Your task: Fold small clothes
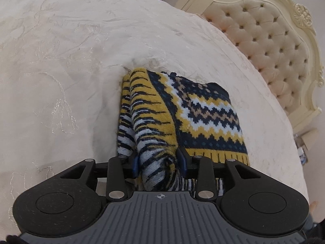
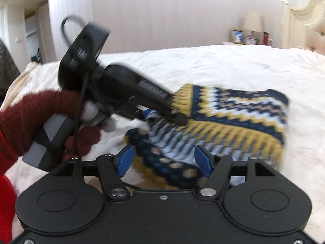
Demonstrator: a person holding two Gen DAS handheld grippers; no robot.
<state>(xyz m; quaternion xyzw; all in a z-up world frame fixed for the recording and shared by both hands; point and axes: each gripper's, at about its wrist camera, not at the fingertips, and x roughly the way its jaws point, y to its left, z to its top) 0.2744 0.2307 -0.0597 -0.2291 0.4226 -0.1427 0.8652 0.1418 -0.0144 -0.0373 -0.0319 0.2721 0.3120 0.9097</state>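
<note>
Sweater (image 1: 182, 109), a small knit in yellow, navy and white zigzags, lies partly folded on the bed (image 1: 61, 61), right of centre in the left wrist view and across the middle in the right wrist view. The left tool (image 1: 160, 160) sits at the lower middle of its frame with its blue pads closed on a rolled, tiger-striped bunch of the knit. The right tool (image 2: 164, 158) stands wide apart at the lower middle of its own frame; a navy dotted edge lies between the pads, which do not press on it.

Risks, as I judge them: the left tool holds a thick roll and not a single edge, so any pull could drag the whole sweater across the smooth bedspread and undo the fold already laid. The free edge under the right tool may slump or twist. That view is blurred, so how that edge lies is uncertain. The gloved hand (image 2: 40, 118) at the left of that frame brings the left tool close, and the two tools could collide over the cloth.
</note>
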